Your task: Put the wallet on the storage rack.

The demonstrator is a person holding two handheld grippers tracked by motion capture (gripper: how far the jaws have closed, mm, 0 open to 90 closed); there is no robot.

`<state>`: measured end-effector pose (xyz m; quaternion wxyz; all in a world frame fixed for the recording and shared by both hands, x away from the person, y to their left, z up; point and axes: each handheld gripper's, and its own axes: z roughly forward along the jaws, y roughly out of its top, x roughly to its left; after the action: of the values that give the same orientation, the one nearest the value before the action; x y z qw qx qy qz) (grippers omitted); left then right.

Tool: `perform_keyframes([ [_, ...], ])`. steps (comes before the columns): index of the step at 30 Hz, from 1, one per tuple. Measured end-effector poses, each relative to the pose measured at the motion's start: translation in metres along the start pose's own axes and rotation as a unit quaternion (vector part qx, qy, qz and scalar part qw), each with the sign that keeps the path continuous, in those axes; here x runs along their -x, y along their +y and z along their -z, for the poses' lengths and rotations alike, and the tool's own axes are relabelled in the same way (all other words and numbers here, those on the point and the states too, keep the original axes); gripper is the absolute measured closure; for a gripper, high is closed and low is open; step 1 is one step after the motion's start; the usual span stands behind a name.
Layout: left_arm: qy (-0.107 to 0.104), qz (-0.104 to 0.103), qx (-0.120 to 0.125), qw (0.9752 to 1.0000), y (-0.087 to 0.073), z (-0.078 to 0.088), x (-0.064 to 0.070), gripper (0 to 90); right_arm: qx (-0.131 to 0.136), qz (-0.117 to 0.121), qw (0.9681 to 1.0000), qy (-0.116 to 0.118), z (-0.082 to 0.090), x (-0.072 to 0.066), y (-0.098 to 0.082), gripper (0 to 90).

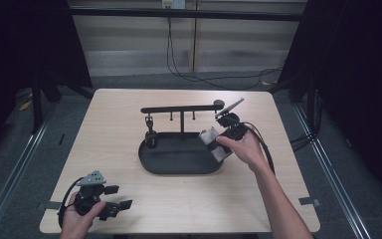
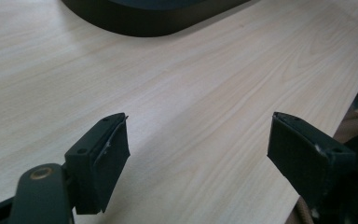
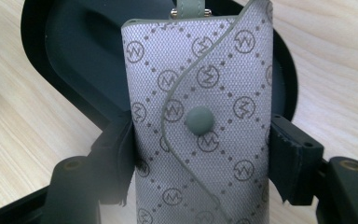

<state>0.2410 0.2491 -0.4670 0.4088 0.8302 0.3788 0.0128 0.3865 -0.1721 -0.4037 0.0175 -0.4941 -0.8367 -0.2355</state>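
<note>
Over the right end of the black tray (image 1: 179, 167), the right gripper (image 1: 218, 141) pinches a grey monogrammed key pouch (image 3: 200, 126) by its sides; near the table's (image 1: 129, 114) front-left corner, the left gripper (image 1: 114, 200) rests, jaws spread.

Dim overhead light, dark surround, soft focus

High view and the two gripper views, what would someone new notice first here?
Most striking is the grey monogram-patterned key pouch with its round snap button, clamped between the right gripper's jaws over the right end of the black oval tray. That tray sits mid-table and carries a T-shaped hook rack with a dark item hanging at its left. The left gripper rests open near the table's front left corner.
</note>
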Motion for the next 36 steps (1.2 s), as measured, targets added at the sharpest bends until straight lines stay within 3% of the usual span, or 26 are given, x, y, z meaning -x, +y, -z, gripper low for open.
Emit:
perform_keyframes([
  [9,-0.007,0.003,-0.001,1.0000,0.000,0.000,-0.001,20.2,0.013,-0.010,0.9998,-0.006,-0.009,0.004,-0.003,32.9],
  [12,-0.007,0.003,-0.001,1.0000,0.000,0.000,-0.001,20.2,0.019,-0.024,0.9995,-0.010,-0.009,0.008,-0.006,32.9],
  [17,-0.004,0.001,-0.003,1.0000,0.000,-0.001,0.000,20.2,0.025,-0.050,0.9984,-0.002,-0.020,0.018,-0.014,32.9],
  [20,-0.005,0.003,0.000,1.0000,0.000,0.000,0.000,20.2,0.041,-0.070,0.9966,0.015,-0.026,0.023,-0.016,32.9],
  [27,-0.006,0.002,0.000,1.0000,0.000,0.000,0.000,20.2,0.058,-0.092,0.9938,0.024,-0.038,0.020,-0.012,32.8],
  [36,-0.006,0.002,0.000,1.0000,0.000,0.001,-0.001,20.2,0.044,-0.103,0.9934,0.021,-0.060,0.021,-0.013,32.6],
])
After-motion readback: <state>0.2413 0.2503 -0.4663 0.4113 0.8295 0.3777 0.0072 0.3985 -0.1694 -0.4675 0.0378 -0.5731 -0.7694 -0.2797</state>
